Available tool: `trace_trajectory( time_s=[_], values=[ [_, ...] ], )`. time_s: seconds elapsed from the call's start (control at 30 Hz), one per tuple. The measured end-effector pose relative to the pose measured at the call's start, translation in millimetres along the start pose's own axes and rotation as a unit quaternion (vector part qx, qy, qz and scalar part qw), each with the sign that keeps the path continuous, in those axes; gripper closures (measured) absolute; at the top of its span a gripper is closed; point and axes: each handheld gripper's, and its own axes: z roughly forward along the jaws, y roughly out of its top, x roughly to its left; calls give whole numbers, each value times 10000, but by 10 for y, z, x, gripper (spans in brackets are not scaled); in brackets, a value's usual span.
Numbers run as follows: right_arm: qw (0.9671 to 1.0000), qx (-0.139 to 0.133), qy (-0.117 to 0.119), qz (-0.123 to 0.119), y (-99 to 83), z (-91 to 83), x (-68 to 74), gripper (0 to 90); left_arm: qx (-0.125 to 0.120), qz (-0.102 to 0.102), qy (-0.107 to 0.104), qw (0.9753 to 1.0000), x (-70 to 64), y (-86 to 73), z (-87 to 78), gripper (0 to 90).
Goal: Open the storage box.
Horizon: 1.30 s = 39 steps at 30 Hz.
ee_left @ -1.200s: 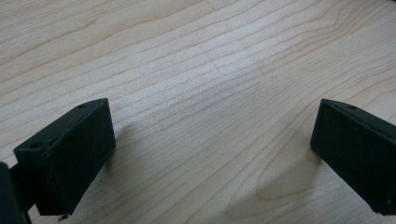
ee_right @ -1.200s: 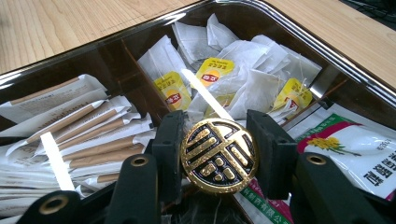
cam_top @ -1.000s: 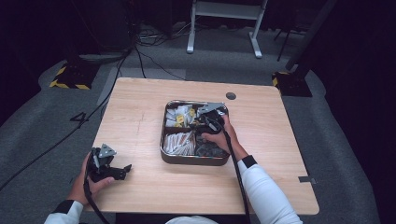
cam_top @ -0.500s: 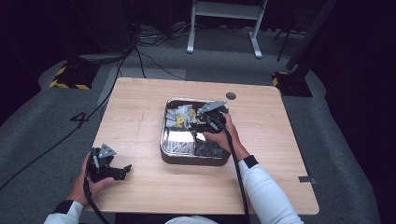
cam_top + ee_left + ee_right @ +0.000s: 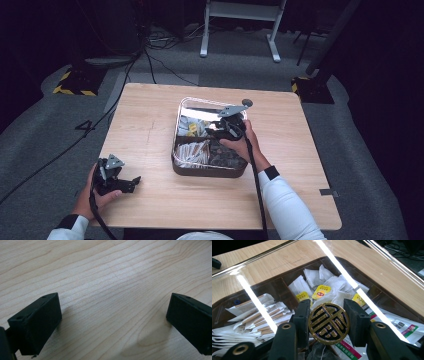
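Note:
A dark compartment tray [image 5: 207,170] sits mid-table under a clear lid [image 5: 287,270] that throws bright reflections. The lid carries a round black-and-gold knob [image 5: 328,323]. My right gripper [image 5: 328,322] is shut on that knob, one jaw on each side, and it hovers over the tray's middle [image 5: 215,131]. Below the lid lie tea bags with yellow tags [image 5: 322,292], paper-wrapped sticks [image 5: 259,317] and printed sachets [image 5: 402,326]. My left gripper [image 5: 131,184] rests near the table's front left corner, open over bare wood [image 5: 112,322].
The wooden table [image 5: 145,125] has free surface left and right of the tray. A small dark round hole or cap [image 5: 247,103] lies just beyond the tray's far right corner. Cables and a white stand [image 5: 240,20] are on the floor behind.
The right gripper has kept hold of the knob, and the lid's far edge now shows farther back than the tray, lifted or shifted away. The left gripper has stayed put.

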Motion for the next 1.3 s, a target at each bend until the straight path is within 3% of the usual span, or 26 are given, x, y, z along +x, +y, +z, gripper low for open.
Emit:
trace_trajectory(
  time_s=[0.73,0.93,1.3],
  values=[
    [9999,-84,-108,18,74,-217,-76,594,-1,-5,2,10000,-1,0,0,2],
    [9998,-56,-199,75,13,-288,-166,594,-2,-7,2,10000,-1,0,0,2],
    [9992,-51,-369,123,-224,-586,-378,595,-1,-4,3,10000,-1,0,0,2]
  ],
)
